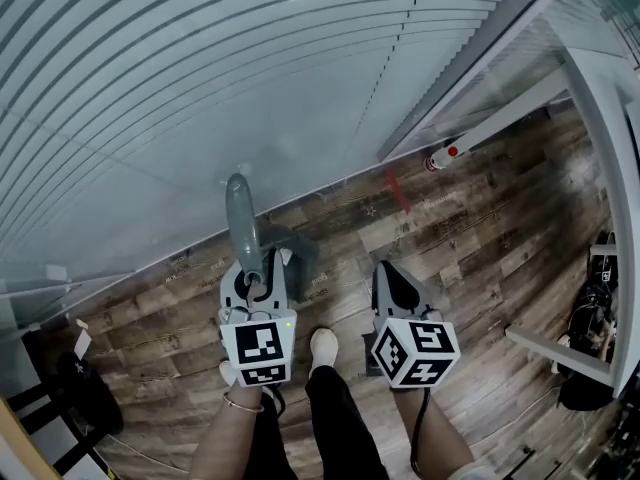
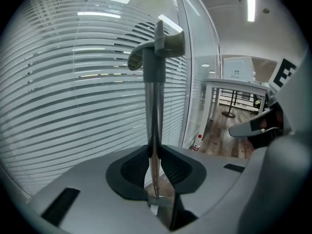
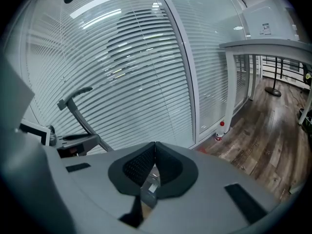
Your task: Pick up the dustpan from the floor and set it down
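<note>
The dustpan has a long grey handle (image 1: 240, 218) and a dark grey pan (image 1: 297, 249) low by the foot of the blind-covered wall; I cannot tell whether the pan touches the floor. My left gripper (image 1: 255, 283) is shut on the handle's pole. In the left gripper view the pole (image 2: 155, 111) runs up between the pads, which pinch it at my left gripper's tips (image 2: 155, 152), to the hooked grip (image 2: 158, 48). My right gripper (image 1: 395, 283) hangs beside it, shut with nothing in it; its pads meet (image 3: 155, 157). The handle (image 3: 75, 106) shows at the left of the right gripper view.
Glass wall with white blinds (image 1: 200, 88) fills the far side. A small bottle with a red cap (image 1: 443, 155) stands at the wall's corner. A white desk frame (image 1: 610, 168) stands right, a black bag (image 1: 85, 393) lower left. The person's white shoe (image 1: 323, 346) is on the wood floor.
</note>
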`<control>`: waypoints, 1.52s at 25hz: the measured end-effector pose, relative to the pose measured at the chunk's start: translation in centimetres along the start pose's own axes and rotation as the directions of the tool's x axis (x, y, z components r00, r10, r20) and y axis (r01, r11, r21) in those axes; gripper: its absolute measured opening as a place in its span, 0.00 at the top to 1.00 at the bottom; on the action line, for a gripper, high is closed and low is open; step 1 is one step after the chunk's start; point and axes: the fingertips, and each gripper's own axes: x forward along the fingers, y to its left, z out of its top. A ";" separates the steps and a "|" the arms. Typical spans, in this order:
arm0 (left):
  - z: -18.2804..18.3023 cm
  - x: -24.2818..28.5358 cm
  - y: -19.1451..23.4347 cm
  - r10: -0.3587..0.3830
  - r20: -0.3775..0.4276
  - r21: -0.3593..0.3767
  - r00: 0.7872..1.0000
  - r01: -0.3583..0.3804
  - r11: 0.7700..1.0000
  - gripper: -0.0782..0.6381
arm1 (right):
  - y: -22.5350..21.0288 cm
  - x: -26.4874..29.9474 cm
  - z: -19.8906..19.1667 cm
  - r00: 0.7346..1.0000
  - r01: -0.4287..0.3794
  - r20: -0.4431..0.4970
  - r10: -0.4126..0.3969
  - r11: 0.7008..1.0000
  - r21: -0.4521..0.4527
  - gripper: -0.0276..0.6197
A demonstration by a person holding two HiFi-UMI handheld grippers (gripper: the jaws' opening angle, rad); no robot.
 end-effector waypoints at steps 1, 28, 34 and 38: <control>0.0 0.2 -0.1 0.001 -0.002 0.002 1.000 -0.001 1.000 0.77 | -0.1 0.0 -0.1 1.000 0.001 -0.002 -0.001 1.000 0.000 0.91; 0.5 3.4 -0.6 0.010 -0.034 -0.052 0.999 -0.012 0.999 0.76 | -2.2 -0.6 -0.3 0.999 0.033 0.007 -0.033 0.997 0.070 0.91; 0.2 3.2 -1.0 -0.030 -0.031 -0.080 0.999 0.027 0.996 0.68 | -1.9 -0.7 -0.2 1.000 0.029 0.009 -0.029 0.997 0.067 0.91; -0.2 2.7 -0.9 -0.035 -0.035 -0.092 0.999 0.031 0.995 0.64 | -1.3 -0.7 0.0 1.000 0.021 0.011 -0.022 0.998 0.065 0.91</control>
